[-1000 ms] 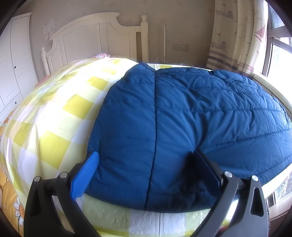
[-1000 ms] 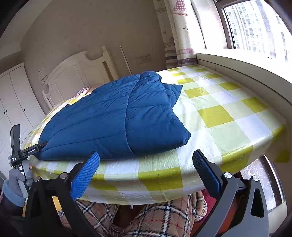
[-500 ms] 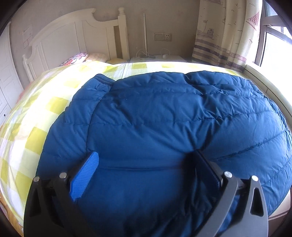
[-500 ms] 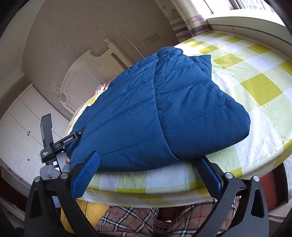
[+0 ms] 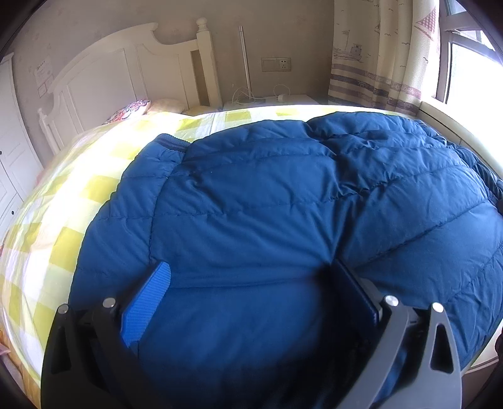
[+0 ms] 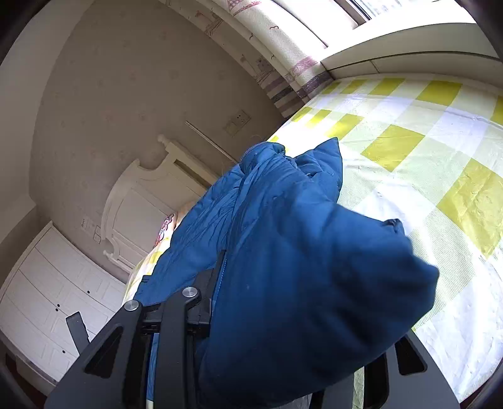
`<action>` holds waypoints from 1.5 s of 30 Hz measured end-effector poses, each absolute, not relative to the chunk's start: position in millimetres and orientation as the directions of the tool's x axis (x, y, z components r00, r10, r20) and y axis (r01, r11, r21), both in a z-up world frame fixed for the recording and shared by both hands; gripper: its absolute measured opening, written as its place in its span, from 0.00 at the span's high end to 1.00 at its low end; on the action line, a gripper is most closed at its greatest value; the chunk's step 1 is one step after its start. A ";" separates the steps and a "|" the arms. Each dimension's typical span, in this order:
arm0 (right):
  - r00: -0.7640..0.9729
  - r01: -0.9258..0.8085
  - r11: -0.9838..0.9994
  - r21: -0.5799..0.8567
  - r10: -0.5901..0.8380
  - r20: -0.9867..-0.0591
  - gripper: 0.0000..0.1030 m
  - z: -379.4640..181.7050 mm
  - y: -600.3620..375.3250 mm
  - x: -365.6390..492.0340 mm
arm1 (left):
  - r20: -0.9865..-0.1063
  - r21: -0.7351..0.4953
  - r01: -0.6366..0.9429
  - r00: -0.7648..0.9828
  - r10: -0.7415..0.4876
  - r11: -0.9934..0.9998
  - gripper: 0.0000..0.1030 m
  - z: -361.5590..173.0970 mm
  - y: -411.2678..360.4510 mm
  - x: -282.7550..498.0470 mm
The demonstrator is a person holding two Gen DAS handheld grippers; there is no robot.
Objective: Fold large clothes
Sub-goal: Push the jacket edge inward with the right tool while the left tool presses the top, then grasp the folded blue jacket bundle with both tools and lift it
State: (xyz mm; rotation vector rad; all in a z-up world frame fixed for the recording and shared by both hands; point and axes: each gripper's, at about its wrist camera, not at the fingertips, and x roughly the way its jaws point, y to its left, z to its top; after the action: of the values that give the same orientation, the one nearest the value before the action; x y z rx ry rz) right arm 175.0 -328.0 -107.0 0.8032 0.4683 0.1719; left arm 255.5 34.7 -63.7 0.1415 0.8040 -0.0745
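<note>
While the blue coat (image 5: 283, 220) lay on the checked bed (image 5: 63, 204), the left gripper (image 5: 251, 283) had its jaws wide apart over it, and the right gripper's (image 6: 283, 314) jaws were closing on the coat's bunched edge.

I see a bed (image 5: 63, 201) with a yellow and white checked cover. Far off stands its white headboard (image 5: 125, 69) against a tan wall (image 5: 276, 28). A curtain (image 5: 377, 53) hangs right, beside a bright window (image 5: 471, 81). White cupboards (image 6: 47, 302) stand left.
</note>
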 end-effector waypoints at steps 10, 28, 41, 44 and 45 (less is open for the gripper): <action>0.896 -0.086 0.739 0.668 0.351 -0.273 0.69 -95.5 -332.0 101.1 | -0.695 0.093 0.151 0.717 -0.045 0.984 0.03 6.8 -35.4 313.8; 0.916 -0.044 0.755 0.655 0.292 -0.275 0.69 -75.2 -341.0 108.6 | -0.671 0.072 0.299 0.720 -0.176 0.952 0.03 -20.0 -27.8 227.3; 0.977 -0.112 0.978 -0.177 0.075 -0.200 0.69 44.4 -146.4 127.6 | -0.543 -0.408 0.285 0.688 -0.481 0.867 0.03 -43.1 120.4 167.1; 0.974 -0.194 0.846 -0.497 0.108 -0.197 0.68 30.0 -47.1 124.1 | -0.427 -0.679 0.175 0.696 -0.577 0.713 0.03 -47.5 206.6 191.5; 0.967 -0.233 0.777 -0.584 0.120 -0.226 0.68 14.6 -16.5 124.8 | -0.388 -0.723 0.168 0.703 -0.596 0.670 0.03 -47.6 227.3 194.7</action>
State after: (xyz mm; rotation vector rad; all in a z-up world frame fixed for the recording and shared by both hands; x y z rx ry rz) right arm 124.8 -16.5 14.6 -0.6538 0.1807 0.1922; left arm 194.7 227.3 -47.6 -0.7136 0.6604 -0.4675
